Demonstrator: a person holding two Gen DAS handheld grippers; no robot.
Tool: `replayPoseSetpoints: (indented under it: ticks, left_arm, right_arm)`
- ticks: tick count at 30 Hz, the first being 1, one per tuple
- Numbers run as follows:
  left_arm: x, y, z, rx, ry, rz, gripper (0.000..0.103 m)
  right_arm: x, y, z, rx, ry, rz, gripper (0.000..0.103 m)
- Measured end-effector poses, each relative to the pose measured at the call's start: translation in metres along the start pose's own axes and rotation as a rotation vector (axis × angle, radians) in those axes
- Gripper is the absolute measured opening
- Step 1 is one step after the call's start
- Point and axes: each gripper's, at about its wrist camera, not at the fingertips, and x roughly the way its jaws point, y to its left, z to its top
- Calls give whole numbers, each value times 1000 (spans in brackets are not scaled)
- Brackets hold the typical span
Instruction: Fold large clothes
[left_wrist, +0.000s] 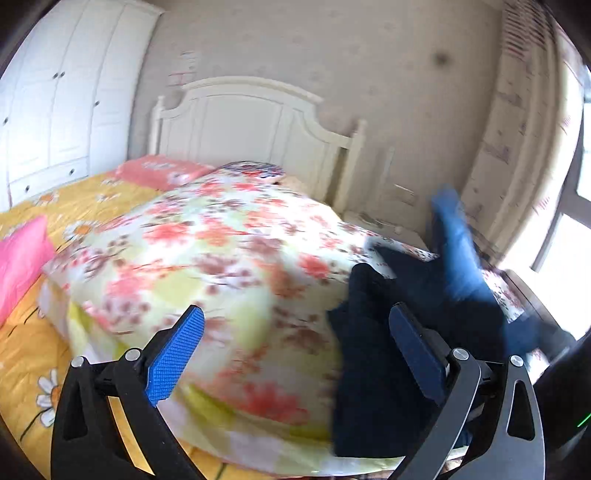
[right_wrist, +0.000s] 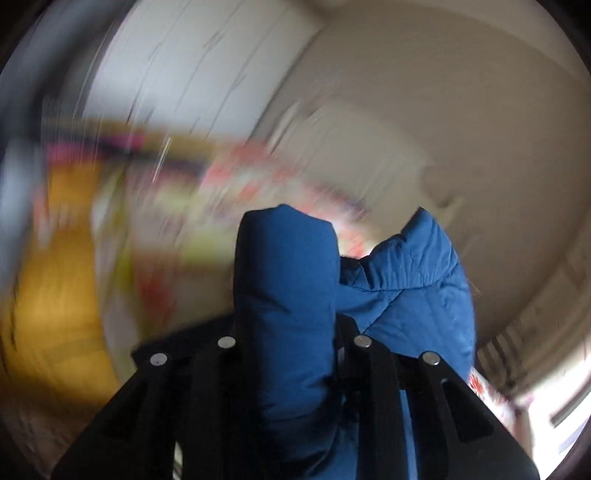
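Note:
A blue padded jacket (right_wrist: 288, 280) with a dark lining fills the middle of the blurred right wrist view. My right gripper (right_wrist: 291, 332) is shut on a thick roll of it, and the fabric hides the fingertips. In the left wrist view the same jacket (left_wrist: 458, 251) rises in a blue fold at the right, and its dark part (left_wrist: 369, 350) drapes over the floral quilt (left_wrist: 221, 258). My left gripper (left_wrist: 295, 350) stands open over the quilt with nothing between its blue pads (left_wrist: 175, 354). Its right pad sits against the edge of the dark fabric.
The quilt is heaped on a bed with a yellow daisy sheet (left_wrist: 33, 369). Pink pillows (left_wrist: 18, 258) lie at the left and near the white headboard (left_wrist: 240, 122). A white wardrobe (left_wrist: 55, 110) stands at the far left, and a bright window (left_wrist: 569, 240) is at the right.

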Motion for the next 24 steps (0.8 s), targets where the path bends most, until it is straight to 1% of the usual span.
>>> replayPoseSetpoints:
  ticks: [1, 3, 4, 6, 7, 8, 9, 11, 12, 13, 14, 15, 16, 17, 19, 20, 21, 22, 24]
  left_arm:
    - [1, 4, 0, 2, 9, 0, 96]
    - [3, 3, -2, 24, 35, -27, 96]
    - [5, -1, -2, 45, 46, -49, 96]
    - [11, -15, 3, 92, 62, -119, 97]
    - [17, -25, 8, 115, 71, -166, 97]
    - [25, -43, 19, 153, 90, -234, 96]
    - [31, -58, 27, 184, 108, -276, 97]
    - [57, -96, 48, 264, 167, -374, 98]
    - [70, -111, 53, 287, 200, -406, 98]
    - [89, -130, 60, 315, 251, -432, 98]
    - [110, -147, 64, 345, 292, -424, 98]
    - [127, -158, 63, 381, 313, -392, 98]
    - [145, -168, 61, 423, 331, -349, 98]
    - [173, -175, 52, 457, 382, -292, 98]
    - [213, -166, 29, 462, 475, -229, 99]
    - [226, -156, 16, 426, 472, -253, 99]
    - [226, -145, 10, 386, 454, -275, 99]
    - [225, -134, 6, 349, 443, -279, 99]
    - [218, -124, 2, 336, 411, -247, 99]
  right_arm:
    - [13, 18, -4, -64, 37, -12, 33]
    - [19, 46, -12, -197, 39, -97, 33]
    - [17, 45, -13, -188, 35, -90, 33]
    - [14, 36, -14, -144, 24, -64, 33]
    - [17, 32, -17, -145, 22, -65, 32]
    - [16, 34, -18, -154, 19, -70, 32]
    - [15, 38, -20, -166, 16, -79, 32]
    - [13, 44, -17, -178, 12, -87, 34]
    - [9, 45, -13, -177, 10, -87, 34]
    - [9, 44, -14, -176, 8, -86, 36]
    - [9, 43, -16, -174, 4, -78, 39]
    - [8, 44, -16, -173, -2, -69, 41]
    - [7, 45, -16, -175, -5, -58, 49]
    - [4, 46, -18, -182, -9, -45, 53]
    - [-7, 44, -19, -183, -23, 11, 62]
    - [-17, 39, -21, -173, -37, 60, 64]
    - [-25, 34, -22, -154, -49, 101, 64]
    - [-38, 23, -25, -113, -68, 148, 64]
    - [-57, -2, -32, -21, -101, 219, 63]
